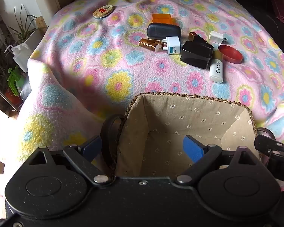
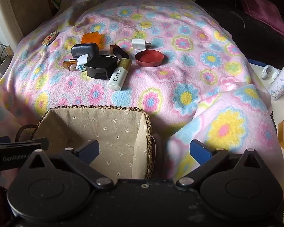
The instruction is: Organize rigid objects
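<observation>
A fabric-lined woven basket (image 1: 189, 99) (image 2: 96, 108) stands empty at the near edge of the flowered blanket. Beyond it lies a cluster: a white CIELO tube (image 1: 216, 69) (image 2: 118, 75), a black box (image 1: 197, 54) (image 2: 101, 66), a red lid (image 1: 230, 54) (image 2: 149, 57), a dark case (image 1: 163, 30) (image 2: 84, 49), a white plug adapter (image 1: 173, 45), an amber bottle (image 1: 148, 43), an orange box (image 1: 161, 18) and a white charger (image 1: 216, 37) (image 2: 140, 43). My left gripper (image 1: 143, 148) is open over the basket's left rim. My right gripper (image 2: 145, 150) is open over its right rim.
A round tin (image 1: 103, 11) (image 2: 50, 37) lies apart at the far left. Plants and a spray bottle (image 1: 20, 54) stand off the left edge. A side table with a printed bottle (image 2: 280, 81) is at the right. A dark sofa (image 2: 246, 24) lies behind.
</observation>
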{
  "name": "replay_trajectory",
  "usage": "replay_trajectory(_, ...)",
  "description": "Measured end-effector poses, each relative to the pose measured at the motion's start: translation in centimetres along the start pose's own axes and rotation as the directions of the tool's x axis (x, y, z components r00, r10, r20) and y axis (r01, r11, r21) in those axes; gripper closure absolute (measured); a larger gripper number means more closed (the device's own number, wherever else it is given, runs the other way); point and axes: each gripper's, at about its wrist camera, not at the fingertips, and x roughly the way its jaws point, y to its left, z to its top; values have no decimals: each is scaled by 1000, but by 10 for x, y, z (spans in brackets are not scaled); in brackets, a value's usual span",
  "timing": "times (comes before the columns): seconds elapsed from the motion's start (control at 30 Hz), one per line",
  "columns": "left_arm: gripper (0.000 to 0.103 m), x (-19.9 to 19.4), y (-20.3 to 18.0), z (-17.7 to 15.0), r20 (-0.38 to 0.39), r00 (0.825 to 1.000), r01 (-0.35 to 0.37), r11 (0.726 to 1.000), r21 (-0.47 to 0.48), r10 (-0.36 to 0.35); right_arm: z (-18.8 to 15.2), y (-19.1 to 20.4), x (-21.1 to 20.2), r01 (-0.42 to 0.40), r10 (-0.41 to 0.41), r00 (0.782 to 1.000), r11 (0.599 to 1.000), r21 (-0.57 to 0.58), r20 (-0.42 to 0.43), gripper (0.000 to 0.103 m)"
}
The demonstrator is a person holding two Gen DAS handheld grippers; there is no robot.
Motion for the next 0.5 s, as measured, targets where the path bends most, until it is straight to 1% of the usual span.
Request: replay_trajectory(0.5, 13, 2, -4, -1, -9, 1000, -10, 1000, 3, 10, -1, 0, -1, -7, 7, 1000, 1000, 10, 5, 1)
